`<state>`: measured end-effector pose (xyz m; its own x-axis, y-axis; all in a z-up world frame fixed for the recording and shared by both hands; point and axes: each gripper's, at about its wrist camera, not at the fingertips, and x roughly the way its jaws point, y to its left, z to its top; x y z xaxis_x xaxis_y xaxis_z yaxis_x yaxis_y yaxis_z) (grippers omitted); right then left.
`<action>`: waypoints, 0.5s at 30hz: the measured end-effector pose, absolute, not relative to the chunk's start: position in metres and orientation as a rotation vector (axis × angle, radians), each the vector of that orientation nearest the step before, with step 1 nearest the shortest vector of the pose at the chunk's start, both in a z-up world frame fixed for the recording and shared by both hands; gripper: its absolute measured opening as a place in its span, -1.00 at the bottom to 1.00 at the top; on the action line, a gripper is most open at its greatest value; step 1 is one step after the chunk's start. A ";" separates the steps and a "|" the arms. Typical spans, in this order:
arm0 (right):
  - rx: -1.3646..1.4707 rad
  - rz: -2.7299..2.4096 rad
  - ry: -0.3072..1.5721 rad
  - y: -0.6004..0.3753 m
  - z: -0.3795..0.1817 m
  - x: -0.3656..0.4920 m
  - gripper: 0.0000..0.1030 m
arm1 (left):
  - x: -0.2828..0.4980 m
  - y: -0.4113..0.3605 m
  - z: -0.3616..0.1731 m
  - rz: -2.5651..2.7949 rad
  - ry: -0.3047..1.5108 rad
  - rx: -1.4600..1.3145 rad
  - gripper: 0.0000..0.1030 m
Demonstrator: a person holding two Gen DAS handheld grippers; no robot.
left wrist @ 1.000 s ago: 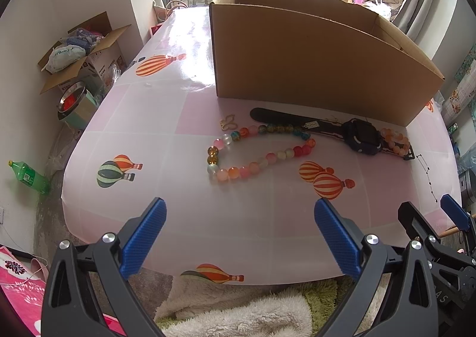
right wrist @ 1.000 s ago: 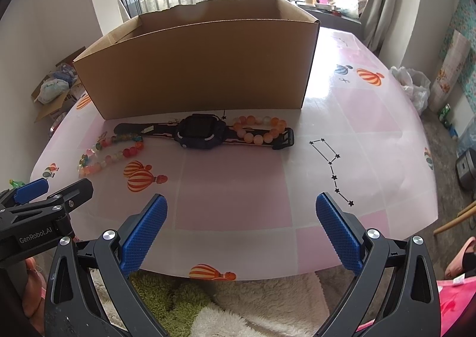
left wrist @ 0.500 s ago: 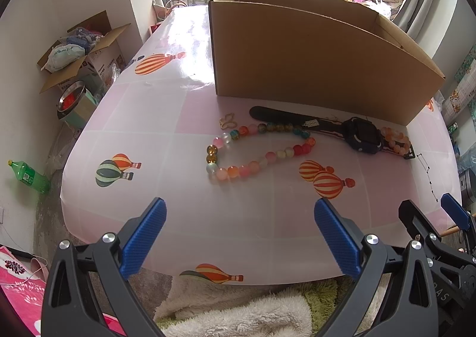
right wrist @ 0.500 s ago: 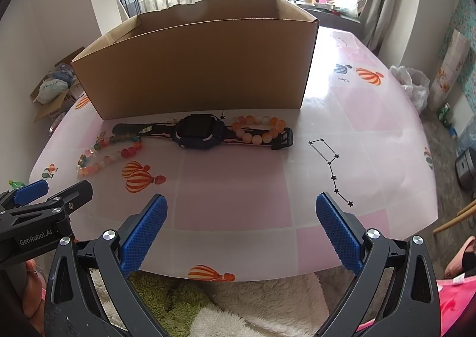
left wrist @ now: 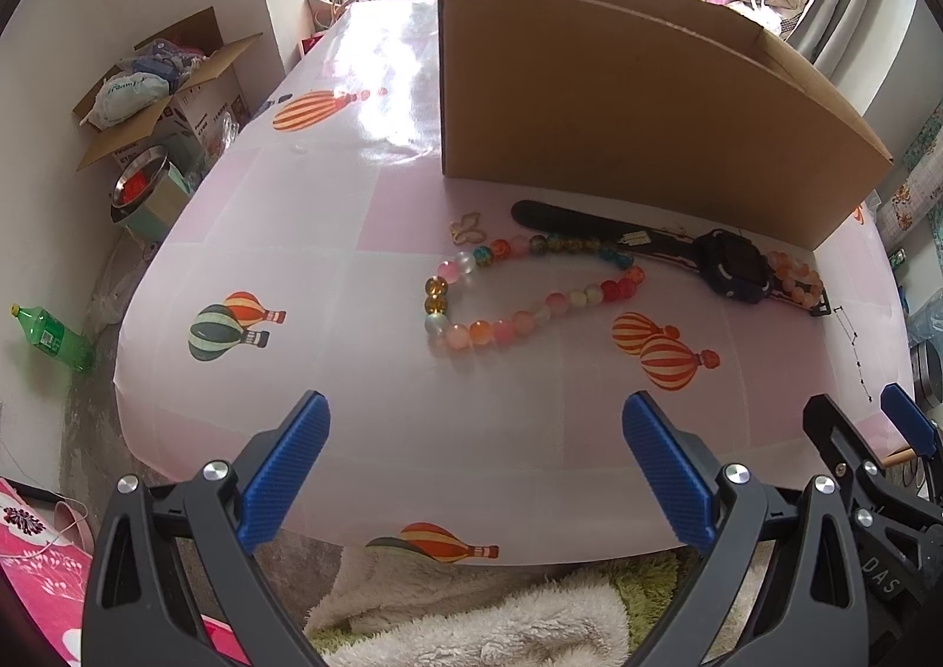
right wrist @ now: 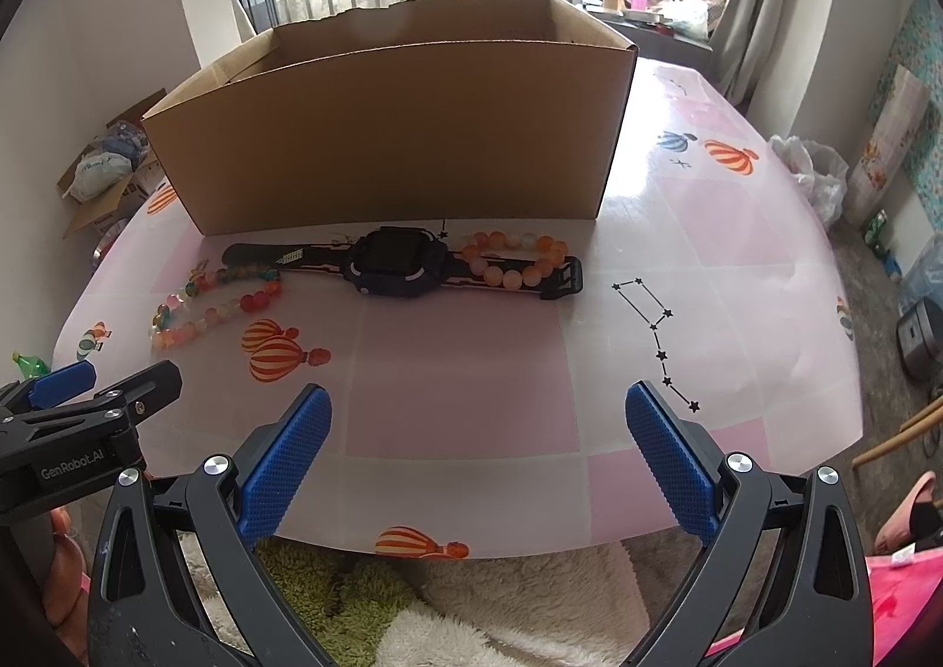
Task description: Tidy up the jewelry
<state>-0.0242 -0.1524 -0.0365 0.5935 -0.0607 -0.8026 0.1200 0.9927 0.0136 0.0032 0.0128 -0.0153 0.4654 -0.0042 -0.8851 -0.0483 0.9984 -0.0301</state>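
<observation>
Jewelry lies in a row ahead of both tongs, all of it still on the table [right wrist: 737, 266] and none yet in the cardboard box [right wrist: 401, 136] behind it. Nearest, at the table's front edge, the left gripper [left wrist: 471, 466] and the right gripper [right wrist: 477, 461] both hover with jaws spread wide and nothing between them.

Ahead of the left gripper, roughly centred between its pads, sits the multicoloured bead loop [left wrist: 518, 290]. Its long axis runs crosswise to the fingers, slanting a little away toward the right. Just beyond its far-left end lies a small gold charm [left wrist: 467, 230].

Straight ahead of the right gripper lies the dark watch [right wrist: 395, 263], strap stretched crosswise, left to right. A pale orange bead bracelet [right wrist: 513, 257] rests over the strap's right half, touching it. From the left gripper these two sit far to the right.

So the left hand looks nearer the bead loop and the right hand nearer the watch and bracelet. The box stands just behind them all, open at the top; its inside is hidden from both views.
</observation>
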 end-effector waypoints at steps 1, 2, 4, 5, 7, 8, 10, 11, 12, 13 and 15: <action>0.072 -0.105 0.933 -0.154 -0.037 -0.024 0.86 | 0.005 0.014 -0.017 0.027 1.093 -0.053 0.89; 0.075 -0.106 0.938 -0.156 -0.038 -0.024 0.86 | 0.007 0.015 -0.019 0.027 1.098 -0.051 0.89; 0.076 -0.110 0.945 -0.154 -0.040 -0.019 0.86 | 0.011 0.017 -0.023 0.032 1.106 -0.043 0.89; 0.075 -0.113 0.947 -0.156 -0.040 -0.019 0.86 | 0.013 0.018 -0.025 0.036 1.110 -0.039 0.89; 0.076 -0.112 0.941 -0.157 -0.039 -0.017 0.85 | 0.017 0.021 -0.030 0.042 1.123 -0.037 0.89; 0.076 -0.108 0.935 -0.157 -0.039 -0.015 0.85 | 0.019 0.022 -0.032 0.045 1.129 -0.035 0.89; 0.073 -0.100 0.922 -0.156 -0.037 -0.011 0.85 | 0.021 0.024 -0.035 0.052 1.125 -0.015 0.89; 0.073 -0.093 0.914 -0.156 -0.037 -0.008 0.85 | 0.021 0.024 -0.038 0.046 1.125 0.004 0.89; 0.076 -0.086 0.907 -0.156 -0.036 -0.006 0.85 | 0.021 0.025 -0.040 0.033 1.128 0.004 0.89; 0.085 -0.068 0.899 -0.157 -0.036 -0.004 0.85 | 0.021 0.028 -0.041 0.020 1.125 -0.009 0.90; 0.104 -0.021 0.880 -0.156 -0.035 -0.004 0.85 | 0.019 0.028 -0.041 0.009 1.106 0.001 0.90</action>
<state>-0.0037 -0.1556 -0.0349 0.6370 0.0241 -0.7705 0.0613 0.9948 0.0818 0.0189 0.0282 -0.0407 0.4486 0.0075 -0.8937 -0.0068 1.0000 0.0050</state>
